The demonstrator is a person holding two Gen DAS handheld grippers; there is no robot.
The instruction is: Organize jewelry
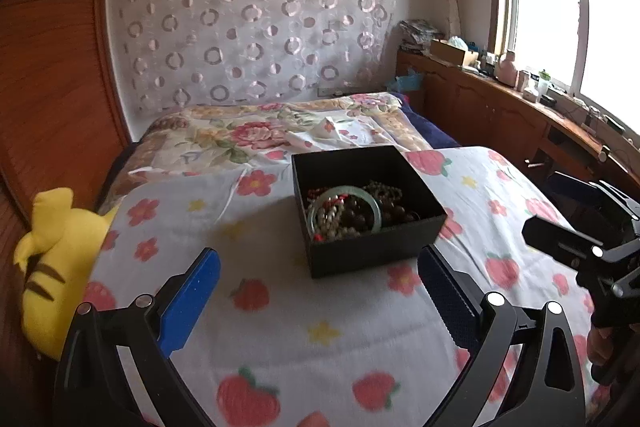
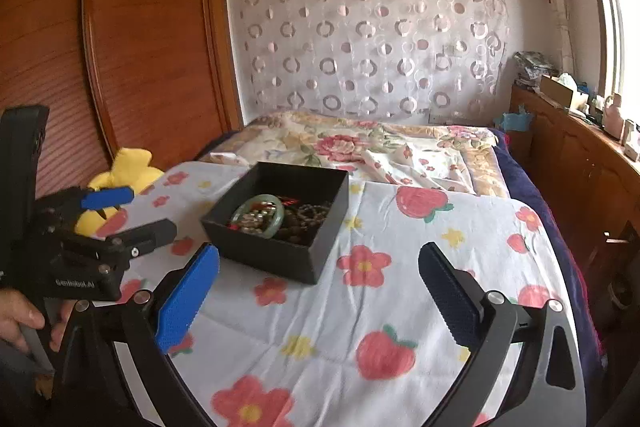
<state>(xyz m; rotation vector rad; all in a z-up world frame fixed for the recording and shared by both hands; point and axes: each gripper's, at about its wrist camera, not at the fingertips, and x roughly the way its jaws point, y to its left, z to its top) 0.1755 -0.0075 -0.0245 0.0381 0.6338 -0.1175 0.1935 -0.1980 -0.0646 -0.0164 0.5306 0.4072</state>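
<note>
Both grippers are hovering near the black box, jaws spread, holding nothing; left gripper should be descending squarely over the jade bangle, avoiding tangled beads

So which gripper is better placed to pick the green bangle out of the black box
Left, slightly. The open left gripper faces the black cardboard box head-on, with the green jade bangle by the near wall. The open right gripper sees the box off to its left.

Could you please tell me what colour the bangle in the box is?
The bangle is pale jade green, clearest in the right wrist view, lying over beads in the black box.
</note>
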